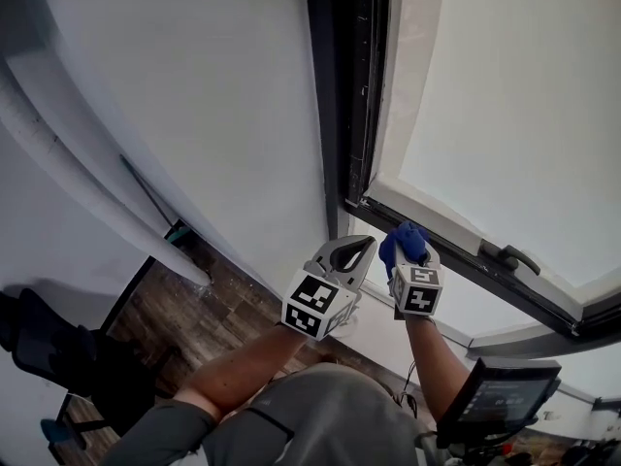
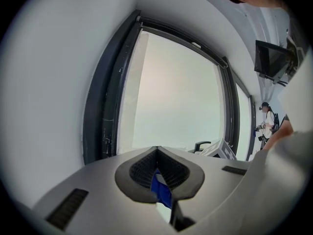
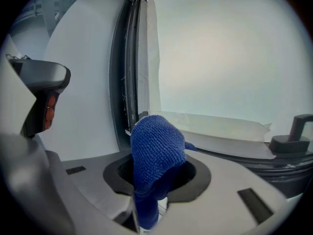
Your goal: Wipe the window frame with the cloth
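Blue microfibre cloth (image 3: pixel 157 148) is clamped in right gripper (image 3: pixel 159 177), held near the dark window frame (image 1: pixel 355 115)'s lower corner; contact cannot be told | left gripper (image 2: pixel 157 150) is closed tip to tip | wiping is judged barely started, frame still to be covered.

Grey shirt (image 1: pixel 320 417); left gripper (image 1: pixel 363 247), right gripper (image 1: pixel 408 251) carry black-and-white marker cubes (image 1: pixel 315 305).

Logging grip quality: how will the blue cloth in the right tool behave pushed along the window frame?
Likely floppy: the cloth bulges from the right tool in a soft fold. Its fuzzy pile probably drags rather than slips on the window frame.
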Tool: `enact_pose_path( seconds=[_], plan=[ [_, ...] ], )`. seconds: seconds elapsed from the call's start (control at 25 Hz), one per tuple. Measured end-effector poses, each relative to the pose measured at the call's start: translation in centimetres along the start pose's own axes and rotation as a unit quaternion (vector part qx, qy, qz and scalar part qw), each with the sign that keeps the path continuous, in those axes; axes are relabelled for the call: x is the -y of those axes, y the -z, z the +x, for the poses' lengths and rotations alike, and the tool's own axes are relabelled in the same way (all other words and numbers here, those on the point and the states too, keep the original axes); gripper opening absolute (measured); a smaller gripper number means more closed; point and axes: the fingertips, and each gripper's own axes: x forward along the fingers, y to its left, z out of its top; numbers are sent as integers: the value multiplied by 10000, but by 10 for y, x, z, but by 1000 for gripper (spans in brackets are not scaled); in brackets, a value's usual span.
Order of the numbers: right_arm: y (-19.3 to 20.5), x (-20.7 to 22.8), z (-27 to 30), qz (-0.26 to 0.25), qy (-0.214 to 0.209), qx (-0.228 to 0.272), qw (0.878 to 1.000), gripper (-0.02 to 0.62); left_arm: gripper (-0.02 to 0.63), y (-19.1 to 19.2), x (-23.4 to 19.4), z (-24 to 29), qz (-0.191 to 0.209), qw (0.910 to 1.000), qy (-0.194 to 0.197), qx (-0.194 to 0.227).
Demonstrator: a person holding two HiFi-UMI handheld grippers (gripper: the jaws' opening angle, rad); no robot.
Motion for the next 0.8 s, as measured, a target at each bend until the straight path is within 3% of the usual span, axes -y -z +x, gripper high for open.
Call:
enact_pose_path(
  seconds=[0.8],
  plan=[
    [28,130,-100,304,696,12,9971,127,9,-6,126,52,28,9985,551,30]
  ],
)
